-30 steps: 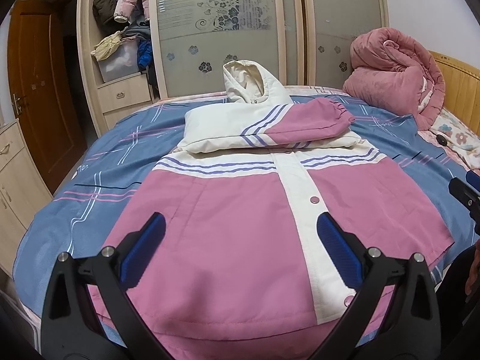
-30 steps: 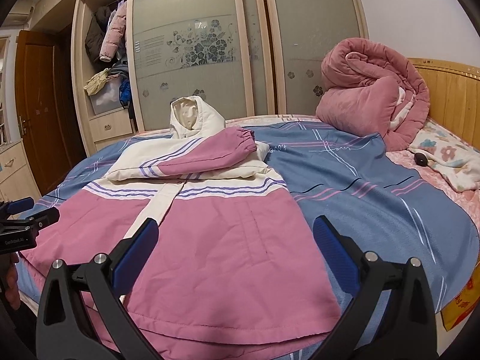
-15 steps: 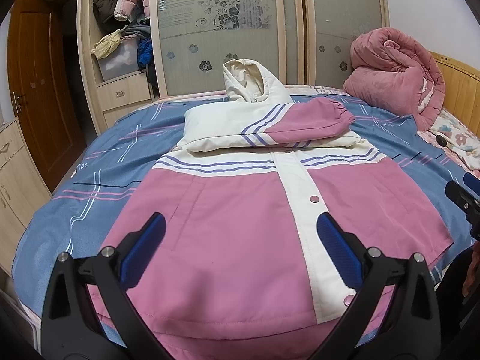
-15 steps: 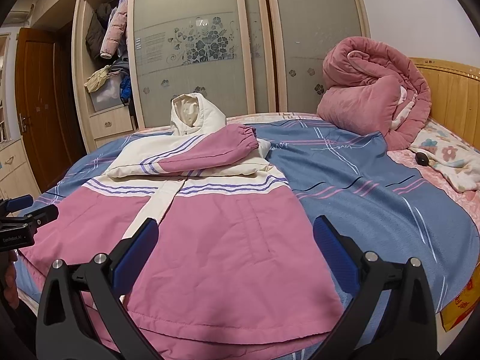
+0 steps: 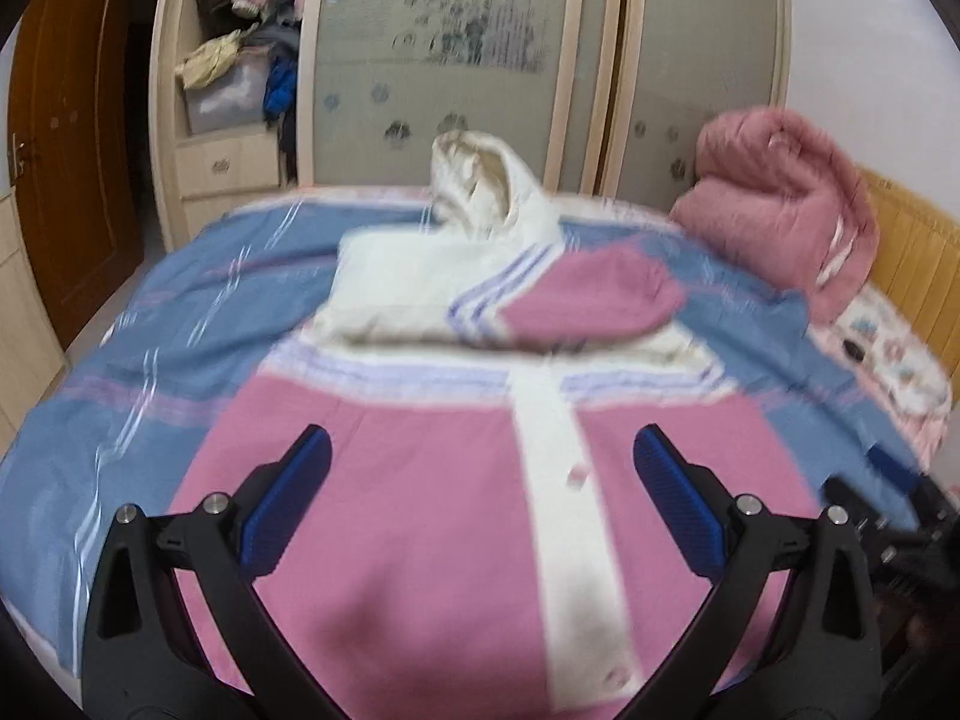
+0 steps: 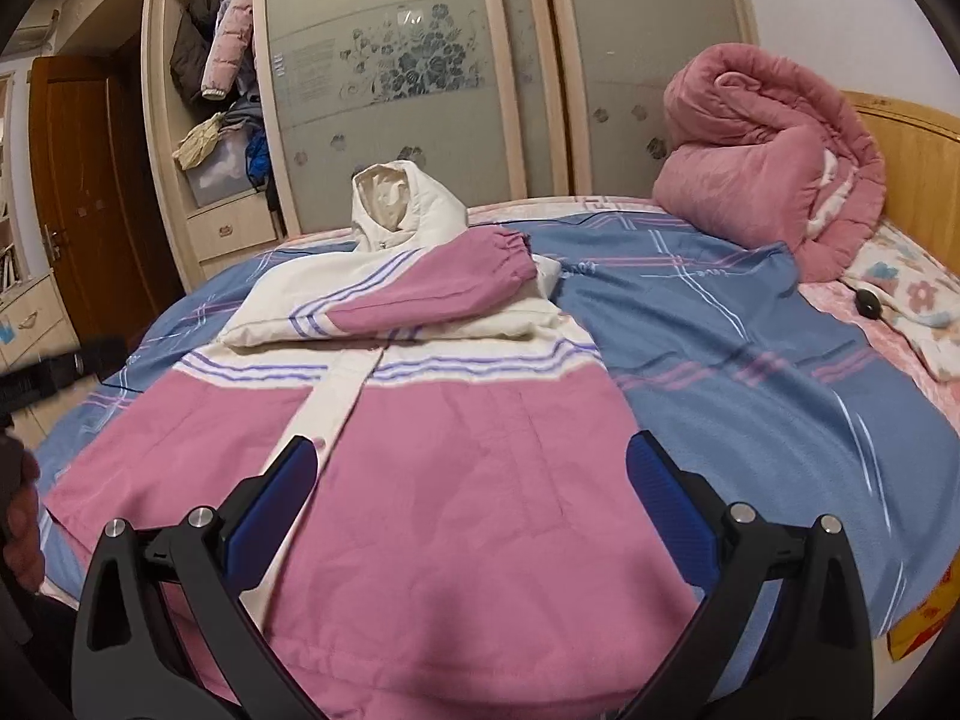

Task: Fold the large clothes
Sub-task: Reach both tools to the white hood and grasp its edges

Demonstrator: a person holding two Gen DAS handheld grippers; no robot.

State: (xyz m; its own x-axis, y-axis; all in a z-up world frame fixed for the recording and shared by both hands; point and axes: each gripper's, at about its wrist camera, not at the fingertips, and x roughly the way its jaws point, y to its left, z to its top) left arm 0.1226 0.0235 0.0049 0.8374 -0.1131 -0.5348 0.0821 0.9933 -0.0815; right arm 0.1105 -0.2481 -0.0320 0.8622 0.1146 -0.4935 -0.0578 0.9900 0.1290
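I am holding both sets of fingers wide apart and empty over the near hem of the pink and cream jacket (image 6: pixel 456 480), which is lying flat on the bed (image 6: pixel 750 360). It is filling the centre of each frame, its long axis running away from me toward the hood (image 6: pixel 402 210) at upper centre. My left gripper (image 5: pixel 480 474) is hovering left of the cream placket, my right gripper (image 6: pixel 471 474) just right of it, each looking equally near the hem below.
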